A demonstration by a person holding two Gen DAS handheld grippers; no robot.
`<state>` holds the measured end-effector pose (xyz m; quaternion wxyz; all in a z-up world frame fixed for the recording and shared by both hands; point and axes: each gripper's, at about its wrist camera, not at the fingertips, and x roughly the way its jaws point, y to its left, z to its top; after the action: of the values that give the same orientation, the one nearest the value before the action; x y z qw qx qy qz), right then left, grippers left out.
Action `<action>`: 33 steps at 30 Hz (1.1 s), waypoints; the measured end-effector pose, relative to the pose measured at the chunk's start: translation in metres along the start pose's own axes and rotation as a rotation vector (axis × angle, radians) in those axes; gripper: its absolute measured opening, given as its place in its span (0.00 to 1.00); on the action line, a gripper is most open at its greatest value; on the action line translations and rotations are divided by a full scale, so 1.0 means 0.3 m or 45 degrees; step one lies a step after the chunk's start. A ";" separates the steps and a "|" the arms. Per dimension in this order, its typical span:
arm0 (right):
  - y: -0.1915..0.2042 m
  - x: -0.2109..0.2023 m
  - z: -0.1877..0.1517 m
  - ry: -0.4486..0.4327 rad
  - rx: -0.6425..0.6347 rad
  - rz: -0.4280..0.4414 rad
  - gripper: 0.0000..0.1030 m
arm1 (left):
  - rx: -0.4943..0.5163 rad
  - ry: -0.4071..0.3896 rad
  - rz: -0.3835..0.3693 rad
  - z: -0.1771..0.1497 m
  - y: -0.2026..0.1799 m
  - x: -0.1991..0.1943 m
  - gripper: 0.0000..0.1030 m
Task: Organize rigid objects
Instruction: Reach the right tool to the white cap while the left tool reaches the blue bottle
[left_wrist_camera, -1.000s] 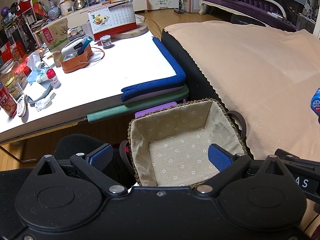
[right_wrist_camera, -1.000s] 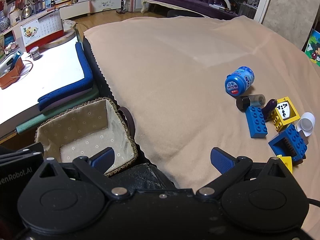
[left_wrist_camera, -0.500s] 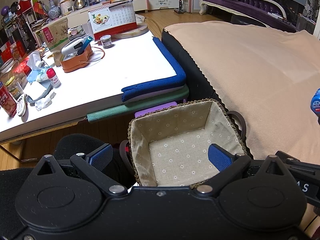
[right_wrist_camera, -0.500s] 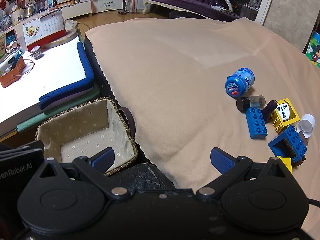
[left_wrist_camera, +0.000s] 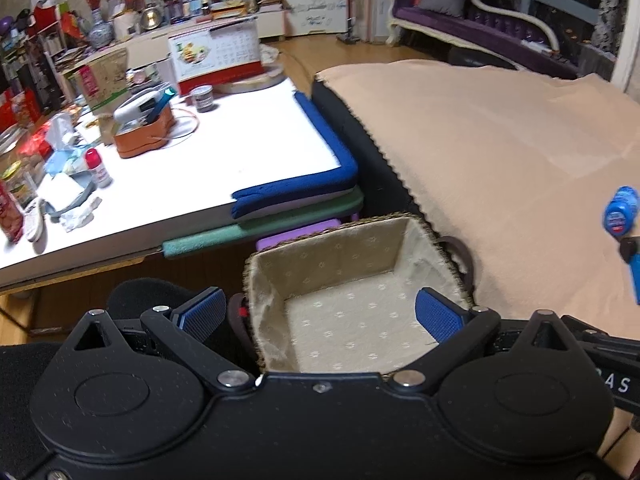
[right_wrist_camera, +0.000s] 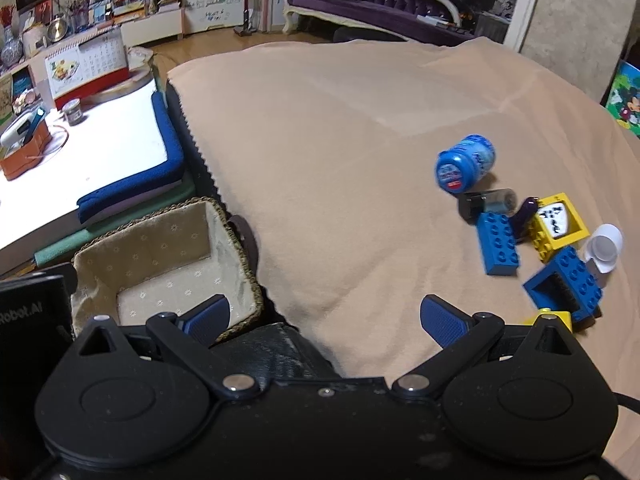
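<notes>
A fabric-lined wicker basket (left_wrist_camera: 332, 252) (right_wrist_camera: 160, 240) stands empty beside the bed. My left gripper (left_wrist_camera: 320, 314) hovers open just above its near side. On the beige blanket (right_wrist_camera: 340, 152) lie a blue jar (right_wrist_camera: 464, 162) (left_wrist_camera: 622, 210), a small dark vial (right_wrist_camera: 486, 202), a flat blue brick (right_wrist_camera: 498, 242), a yellow block (right_wrist_camera: 558, 226), a hollow blue brick (right_wrist_camera: 564, 284), a white cap (right_wrist_camera: 604, 250) and a small yellow piece (right_wrist_camera: 554, 316). My right gripper (right_wrist_camera: 324, 320) is open over the bed's near edge, left of these toys.
A white table (left_wrist_camera: 168, 176) with blue and green foam edging (left_wrist_camera: 296, 196) stands left of the bed, cluttered with a calendar (left_wrist_camera: 218, 54), an orange case (left_wrist_camera: 144, 136) and bottles. A purple sofa (right_wrist_camera: 360, 0) is at the far wall.
Both grippers have shifted slightly to the right and forward; the toys now sit closer in the right wrist view. Neither gripper has changed its opening.
</notes>
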<state>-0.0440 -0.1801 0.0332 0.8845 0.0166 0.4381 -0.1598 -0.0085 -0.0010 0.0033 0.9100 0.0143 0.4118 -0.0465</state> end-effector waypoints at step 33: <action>-1.076 -0.011 -0.110 -0.096 0.769 -0.354 0.65 | 0.549 0.015 -0.395 -0.111 -0.514 -0.095 0.93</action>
<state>-0.1672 -0.4796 0.0513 0.8250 0.2121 0.3358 -0.4019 -0.0670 -0.1502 0.0046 0.8655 0.1449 0.3948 -0.2720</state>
